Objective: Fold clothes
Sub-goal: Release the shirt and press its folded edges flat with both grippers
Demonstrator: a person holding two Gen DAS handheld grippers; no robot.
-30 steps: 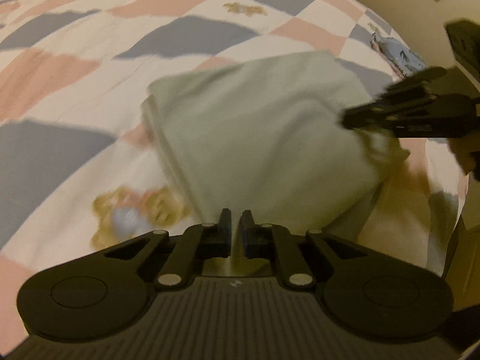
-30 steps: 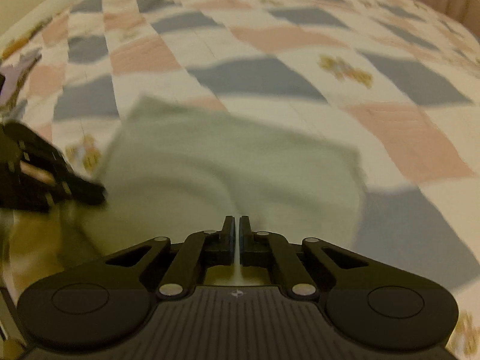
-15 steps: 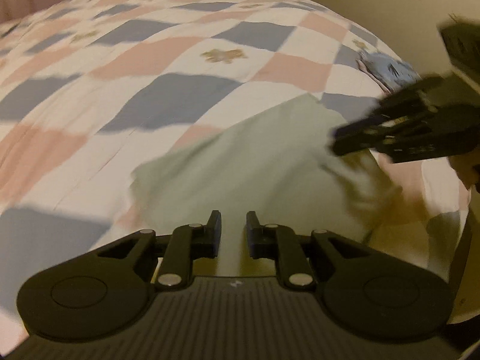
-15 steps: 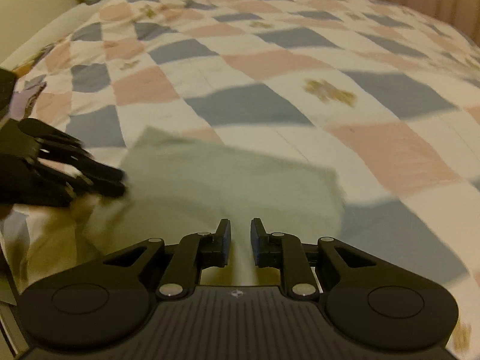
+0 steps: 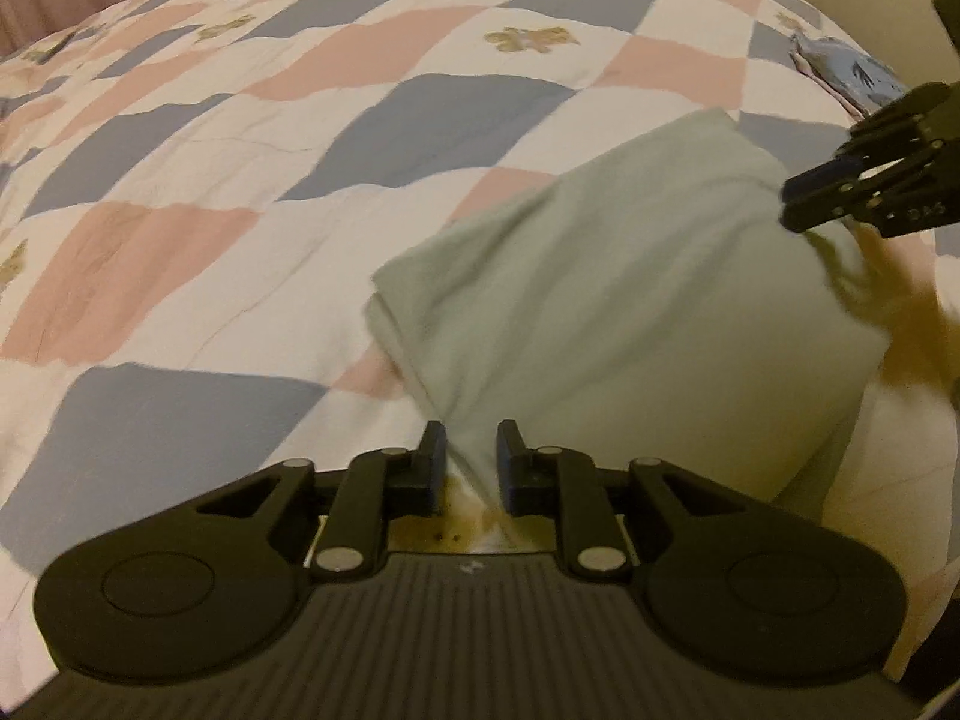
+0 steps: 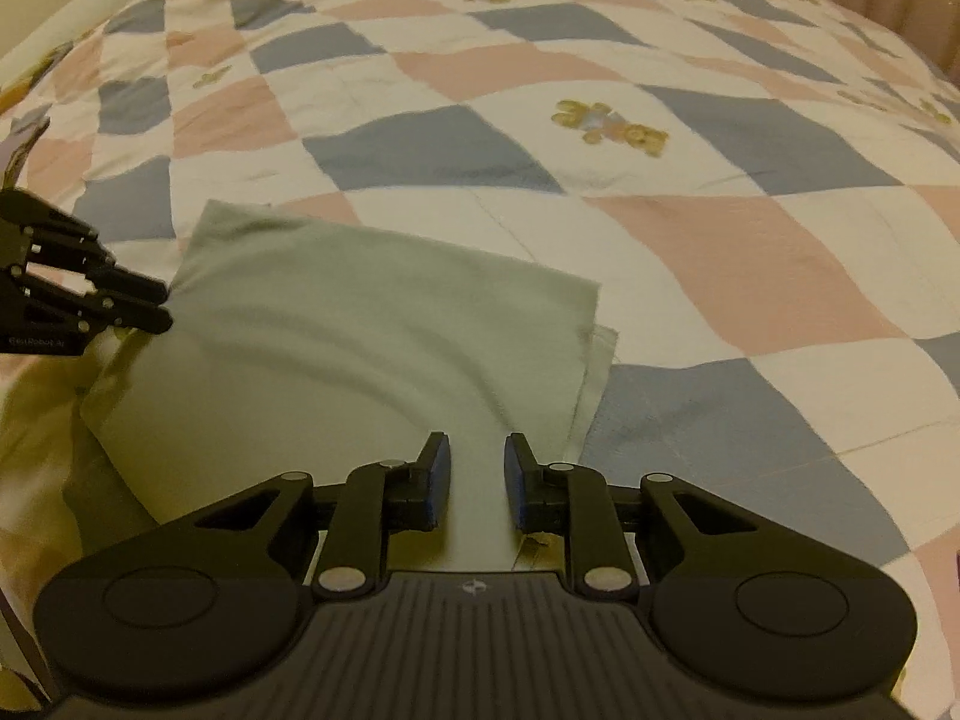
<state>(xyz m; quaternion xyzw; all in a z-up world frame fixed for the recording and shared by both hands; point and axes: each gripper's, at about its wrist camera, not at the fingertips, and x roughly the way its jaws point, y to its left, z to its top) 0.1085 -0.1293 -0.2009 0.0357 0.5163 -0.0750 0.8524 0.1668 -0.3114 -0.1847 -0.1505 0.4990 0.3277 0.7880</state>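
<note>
Each camera rides low on its own tongs and looks forward along the two fingers, close over the near edge of the bed [image 5: 180, 276].

The left wrist view faces across the quilt toward the far edge, with the left tongs [image 5: 471, 462] at the bottom of the frame and the right tongs [image 5: 798, 204] entering from the right side.

The right wrist view looks the same general way from further right; its right tongs [image 6: 477, 474] sit at the bottom, and the left tongs [image 6: 159, 306] show at the left.

Both views share the cloth [image 5: 630, 300] [image 6: 360, 324], seen very near, and the checked quilt behind it.
</note>
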